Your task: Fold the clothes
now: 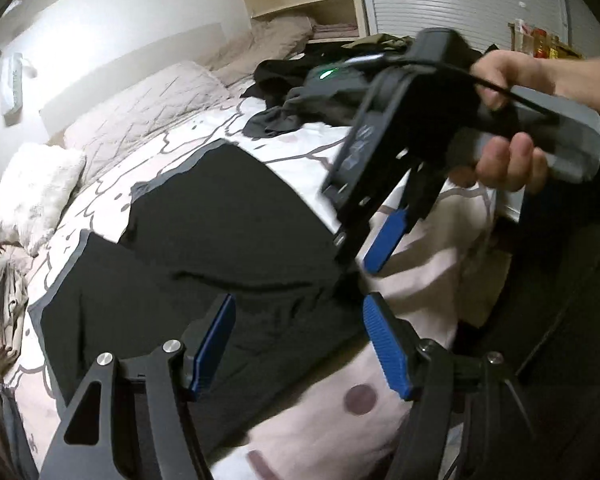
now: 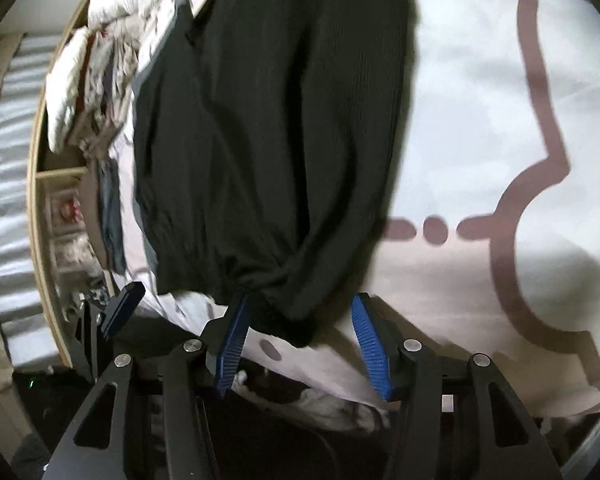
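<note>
Fabric fills the middle of both views: your black garment (image 1: 220,264) lies spread on the bed (image 1: 308,148), over a white cover printed with brownish outlines and dots. In the left wrist view it runs from the centre of the frame down toward the lower left, with grey edging along its left border.

Your left hand-held gripper (image 1: 300,344) sits at the bottom of its frame with its blue pads (image 1: 214,344) apart, nothing between them, above the garment's near edge.

Your right hand-held gripper (image 2: 300,340) likewise has its blue pads (image 2: 232,340) spread. A bunched corner of the black garment (image 2: 268,152) hangs into the gap and touches the left pad, but the right pad stands clear of it, so the cloth is not clamped. In the left wrist view the same tool (image 1: 374,240) appears at the right of the frame, gripped by your right hand (image 1: 504,160), its tips pointing down at the garment's right edge.

A pile of dark clothes (image 1: 284,92) lies in the upper centre of the left wrist frame, well apart from the spread garment. Beige pillows (image 1: 140,108) lie at the upper left.
</note>
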The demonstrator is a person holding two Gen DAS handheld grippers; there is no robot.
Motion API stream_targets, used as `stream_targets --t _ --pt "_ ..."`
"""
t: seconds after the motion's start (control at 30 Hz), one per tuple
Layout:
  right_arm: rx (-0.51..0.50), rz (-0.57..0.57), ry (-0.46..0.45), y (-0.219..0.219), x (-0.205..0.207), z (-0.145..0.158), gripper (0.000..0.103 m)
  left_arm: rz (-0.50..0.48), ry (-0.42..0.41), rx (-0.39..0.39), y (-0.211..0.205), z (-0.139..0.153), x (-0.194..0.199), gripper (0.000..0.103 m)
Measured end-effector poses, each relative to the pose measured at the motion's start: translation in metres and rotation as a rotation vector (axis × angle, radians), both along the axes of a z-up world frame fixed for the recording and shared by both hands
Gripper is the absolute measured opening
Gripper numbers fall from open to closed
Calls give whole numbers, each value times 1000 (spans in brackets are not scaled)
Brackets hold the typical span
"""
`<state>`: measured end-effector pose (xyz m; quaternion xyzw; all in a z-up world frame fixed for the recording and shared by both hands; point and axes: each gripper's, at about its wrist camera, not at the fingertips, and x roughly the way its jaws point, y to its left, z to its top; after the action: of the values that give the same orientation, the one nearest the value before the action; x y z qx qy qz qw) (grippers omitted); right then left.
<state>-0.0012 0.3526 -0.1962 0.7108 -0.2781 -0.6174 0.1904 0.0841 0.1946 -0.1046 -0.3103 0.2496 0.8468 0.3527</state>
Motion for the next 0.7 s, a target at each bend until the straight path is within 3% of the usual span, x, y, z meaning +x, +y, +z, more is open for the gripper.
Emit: stream_targets --t 0.03,0.1,0.2,0.3,0.4,0.57,0.6,0.67,0.7 --pt "-1 11 -7 -5 -1 -4 53 -7 20 -12 4 -3 3 66" --pt "-11 40 13 -13 -4 -6 16 -23 53 -35 11 -9 8 66" --pt "-28 60 63 -22 -7 1 16 -35 100 -77 14 -20 14 66" --pt "-106 11 96 -19 -8 16 16 -31 161 -120 18 -29 17 66" --pt "-173 -49 115 -15 -9 30 16 11 221 -136 24 -31 13 66" --pt "-220 -86 130 -14 -10 41 16 91 248 -153 28 -31 -6 64" --pt "-223 -87 125 -15 -11 40 16 95 246 -158 28 -32 -9 59" --pt "-223 -86 115 -19 -11 38 16 102 232 -174 28 -36 -15 32" --pt "-224 -83 112 -20 -12 37 16 105 225 -176 27 -38 -19 26"
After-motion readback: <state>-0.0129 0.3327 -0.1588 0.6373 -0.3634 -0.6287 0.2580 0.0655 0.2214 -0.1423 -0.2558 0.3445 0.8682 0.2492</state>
